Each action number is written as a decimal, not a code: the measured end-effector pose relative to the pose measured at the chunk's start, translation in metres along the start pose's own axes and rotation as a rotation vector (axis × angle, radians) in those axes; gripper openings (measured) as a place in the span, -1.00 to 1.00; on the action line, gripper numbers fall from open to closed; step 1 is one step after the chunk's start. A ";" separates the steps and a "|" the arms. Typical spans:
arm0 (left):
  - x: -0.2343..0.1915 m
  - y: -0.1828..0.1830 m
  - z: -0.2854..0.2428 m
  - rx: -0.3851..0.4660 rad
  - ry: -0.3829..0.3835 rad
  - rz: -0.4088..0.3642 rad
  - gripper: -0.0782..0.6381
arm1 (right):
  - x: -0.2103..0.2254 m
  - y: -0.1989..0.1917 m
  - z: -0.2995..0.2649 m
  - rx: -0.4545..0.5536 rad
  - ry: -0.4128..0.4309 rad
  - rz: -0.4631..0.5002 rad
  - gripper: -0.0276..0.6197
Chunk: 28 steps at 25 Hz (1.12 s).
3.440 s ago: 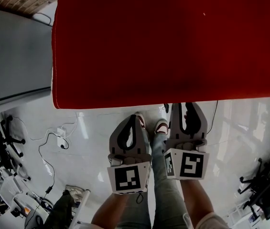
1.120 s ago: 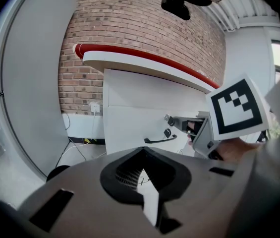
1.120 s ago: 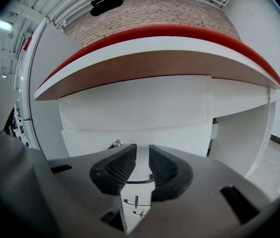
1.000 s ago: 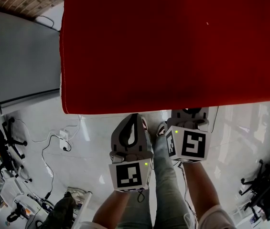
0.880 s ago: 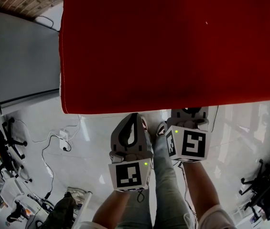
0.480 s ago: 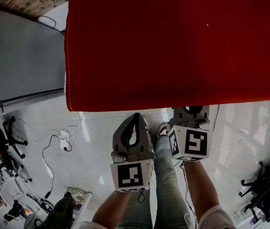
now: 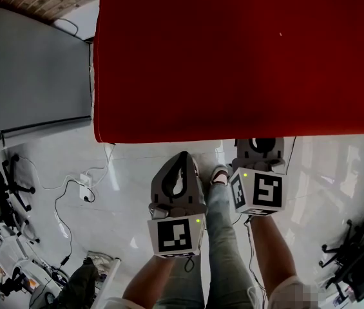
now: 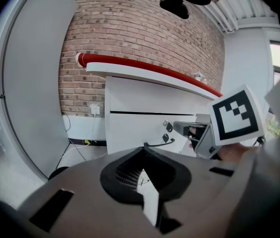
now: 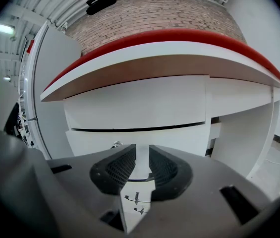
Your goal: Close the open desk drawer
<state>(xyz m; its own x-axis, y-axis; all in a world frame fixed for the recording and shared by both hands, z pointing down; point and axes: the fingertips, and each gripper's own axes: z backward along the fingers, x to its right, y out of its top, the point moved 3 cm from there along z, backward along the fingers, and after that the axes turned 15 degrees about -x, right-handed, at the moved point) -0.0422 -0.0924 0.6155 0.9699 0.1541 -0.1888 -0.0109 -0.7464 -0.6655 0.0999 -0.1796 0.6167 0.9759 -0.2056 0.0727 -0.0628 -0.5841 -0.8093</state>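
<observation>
Risk: right gripper (image 9: 142,158), jaws slightly parted and empty, pushes off-centre on drawer (image 9: 140,135); drawer skews, jams. Pads may slip onto handle (image 8: 157,144). Hard shove: slam, rebound.
Left gripper (image 8: 142,150): jaws together, empty, at 9 o'clock of right.
Drawer: white flat front under red desk top (image 7: 233,56), at 12 o'clock of right jaws, seemingly proud of cabinet.
</observation>
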 end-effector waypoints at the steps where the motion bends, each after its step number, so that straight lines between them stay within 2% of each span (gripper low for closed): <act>1: 0.000 0.000 0.001 0.000 0.001 0.003 -0.77 | 0.000 -0.001 0.001 -0.004 0.002 0.001 -0.68; 10: 0.005 0.014 0.013 0.029 0.010 0.017 -0.77 | -0.003 -0.008 0.020 -0.048 0.034 0.016 -0.68; 17: 0.013 0.029 0.044 0.038 0.026 -0.011 -0.77 | -0.005 -0.008 0.061 -0.120 0.035 0.036 -0.85; 28: 0.022 0.095 0.115 0.131 0.066 0.003 -0.77 | -0.029 0.067 0.119 -0.080 0.103 -0.045 -0.90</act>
<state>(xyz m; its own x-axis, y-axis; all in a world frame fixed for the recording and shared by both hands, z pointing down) -0.0494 -0.0858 0.4650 0.9836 0.1058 -0.1460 -0.0415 -0.6554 -0.7542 0.0922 -0.1190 0.4910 0.9518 -0.2551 0.1702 -0.0402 -0.6540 -0.7554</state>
